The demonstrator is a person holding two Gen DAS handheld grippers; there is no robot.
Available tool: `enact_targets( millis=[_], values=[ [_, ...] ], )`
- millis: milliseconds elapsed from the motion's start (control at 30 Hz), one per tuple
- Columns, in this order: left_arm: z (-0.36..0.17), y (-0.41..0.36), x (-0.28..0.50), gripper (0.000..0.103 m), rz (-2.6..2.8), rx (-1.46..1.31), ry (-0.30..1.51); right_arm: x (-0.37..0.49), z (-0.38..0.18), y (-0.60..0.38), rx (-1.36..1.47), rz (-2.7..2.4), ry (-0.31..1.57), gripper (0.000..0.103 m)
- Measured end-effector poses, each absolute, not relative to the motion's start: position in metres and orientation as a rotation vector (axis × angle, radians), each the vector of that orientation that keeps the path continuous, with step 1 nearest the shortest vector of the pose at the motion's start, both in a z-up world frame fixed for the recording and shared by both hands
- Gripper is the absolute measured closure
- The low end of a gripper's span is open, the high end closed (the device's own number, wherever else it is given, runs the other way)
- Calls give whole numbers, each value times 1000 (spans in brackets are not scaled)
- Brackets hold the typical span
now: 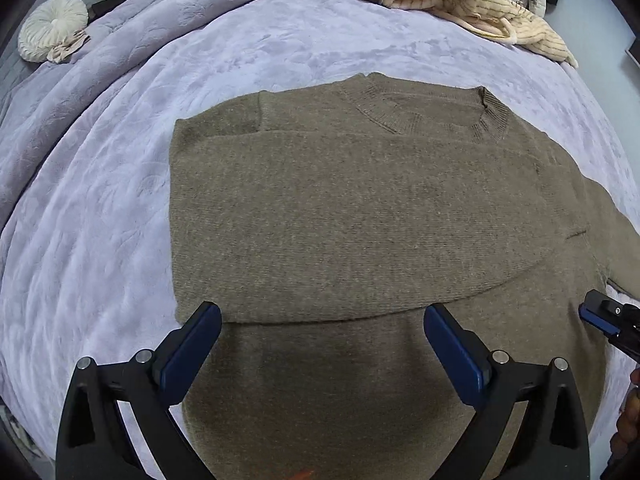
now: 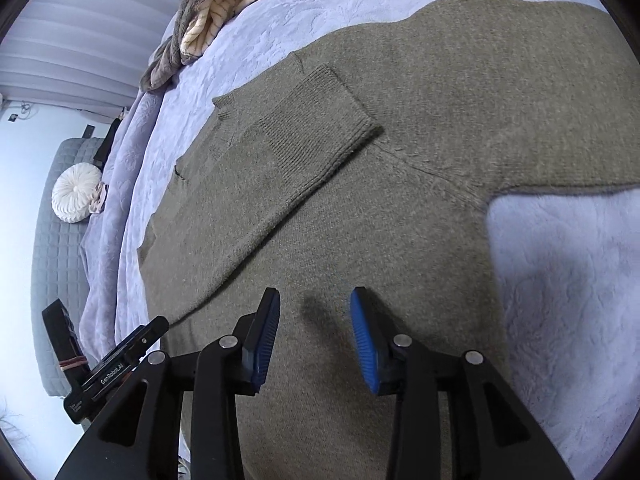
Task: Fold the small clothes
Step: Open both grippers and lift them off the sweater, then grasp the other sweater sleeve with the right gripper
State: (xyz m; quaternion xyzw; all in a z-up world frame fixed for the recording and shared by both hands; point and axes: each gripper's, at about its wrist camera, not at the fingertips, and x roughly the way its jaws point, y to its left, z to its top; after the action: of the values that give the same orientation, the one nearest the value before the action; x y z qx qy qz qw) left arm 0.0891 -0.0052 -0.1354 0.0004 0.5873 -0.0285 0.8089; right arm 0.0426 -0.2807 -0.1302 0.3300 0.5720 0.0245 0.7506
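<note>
Both grippers empty above a half-folded sweater

The left gripper (image 1: pixel 322 316) gapes wide and the right gripper (image 2: pixel 315 300) stands partly open, neither holding anything, over the sweater (image 1: pixel 352 216) flat on the bed (image 1: pixel 100 200). The sleeve (image 2: pixel 280 168) folded across it could slide off if the next pinch drags the knit.

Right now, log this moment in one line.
sweater: one sleeve folded across | left claw: open, empty | right claw: open, empty

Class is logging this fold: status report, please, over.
Left gripper open, empty. Right gripper open, empty. Sweater flat on bed, one sleeve folded across. Nothing in the way.
</note>
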Motion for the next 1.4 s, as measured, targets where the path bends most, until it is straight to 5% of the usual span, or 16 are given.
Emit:
enact_targets(
  millis=[400,467,500,733,967,1100,1400],
  values=[
    [-140,-43,106,2,-67,-38,1276,92,-155,-315,969,29,1127,60],
    [-137,-48,105,2,-79,-33,1263,99,-164,-318,1020,16,1117,72],
    [-136,-50,104,2,-88,-32,1264,101,-164,-318,1016,5,1122,95],
    [-140,-63,106,2,-80,-2,1281,88,-162,-313,957,27,1148,95],
    [-149,-86,102,2,-111,30,1299,82,-156,-321,929,66,1172,88],
    [-149,-110,97,2,-175,61,1310,63,-143,-332,908,80,1179,60],
    [-147,-174,90,2,-321,69,1316,-4,-110,-419,942,-125,1095,59]
  ],
)
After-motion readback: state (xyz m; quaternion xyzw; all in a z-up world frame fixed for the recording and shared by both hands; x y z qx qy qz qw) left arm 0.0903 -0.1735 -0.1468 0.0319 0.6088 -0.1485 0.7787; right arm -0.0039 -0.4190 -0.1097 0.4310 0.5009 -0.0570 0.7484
